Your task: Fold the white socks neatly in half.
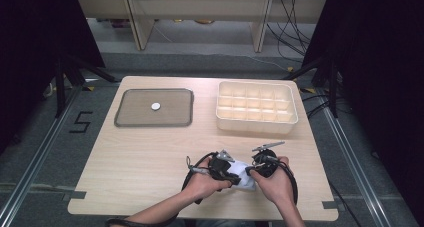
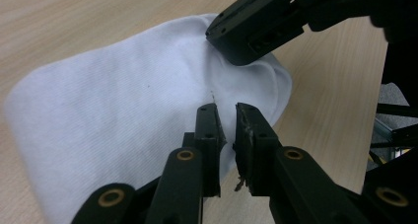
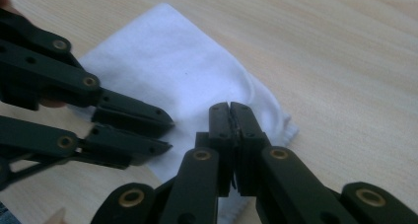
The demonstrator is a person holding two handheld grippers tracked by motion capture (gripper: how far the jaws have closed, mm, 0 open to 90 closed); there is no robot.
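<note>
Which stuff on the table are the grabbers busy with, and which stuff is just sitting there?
Busy with:
white cloth
left gripper, jaws slightly apart over the cloth
right gripper, jaws shut at the cloth's edge

Just sitting there:
grey tray
small white disc on that tray
cream divided box

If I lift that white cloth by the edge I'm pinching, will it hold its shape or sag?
The white cloth looks like thin, soft knit lying flat and puckered where the right gripper pinches it, so it will probably droop. It seems light. Its fold may well open once lifted off the table.
</note>
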